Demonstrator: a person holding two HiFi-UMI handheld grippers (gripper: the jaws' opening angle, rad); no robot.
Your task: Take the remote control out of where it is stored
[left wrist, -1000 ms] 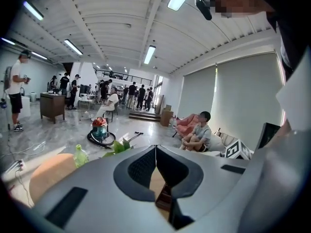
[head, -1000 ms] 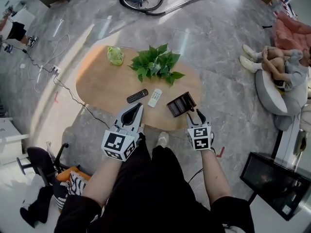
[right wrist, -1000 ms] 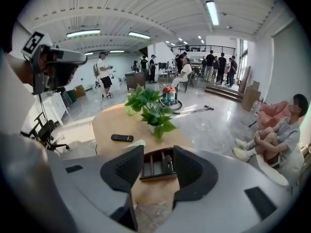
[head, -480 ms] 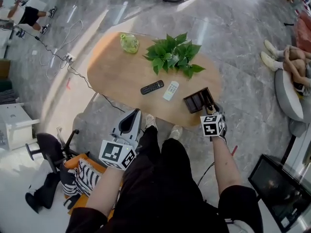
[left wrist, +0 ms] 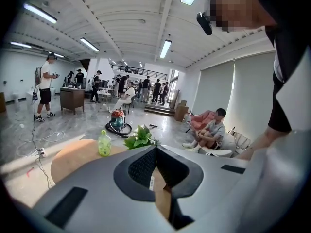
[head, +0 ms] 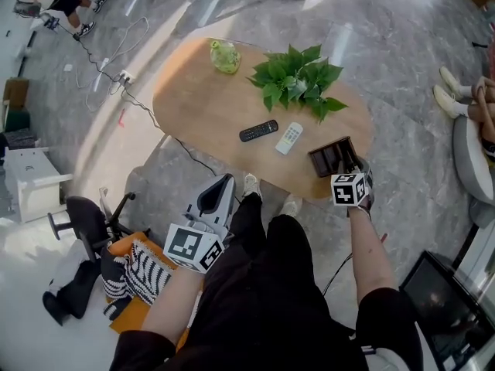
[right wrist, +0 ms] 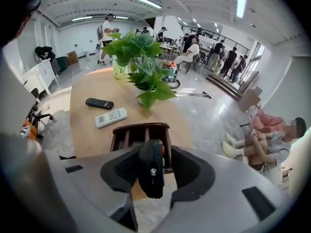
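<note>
In the right gripper view my right gripper (right wrist: 154, 152) is shut on a black remote control (right wrist: 151, 176) with a red button, seen end-on. Its far end points at the dark wooden slotted holder (right wrist: 141, 132) near the table edge. I cannot tell whether it still sits in a slot. In the head view the right gripper (head: 356, 170) is at the holder (head: 332, 156). A second black remote (head: 258, 131) and a white remote (head: 289, 137) lie flat on the table. My left gripper (head: 223, 182) is shut and empty, off the table's near edge; its jaws (left wrist: 155, 152) meet.
The oval wooden table (head: 201, 107) also carries a leafy plant (head: 295, 79) and a green bottle (head: 225, 56). A cable (head: 147, 110) runs across the floor on the left. A chair and striped bag (head: 135, 273) sit by my left leg. A person (right wrist: 265, 140) sits at the right.
The left gripper has drawn back from the table's near edge towards my legs. The right gripper has dropped and closed in on the holder. The head view has shifted.
</note>
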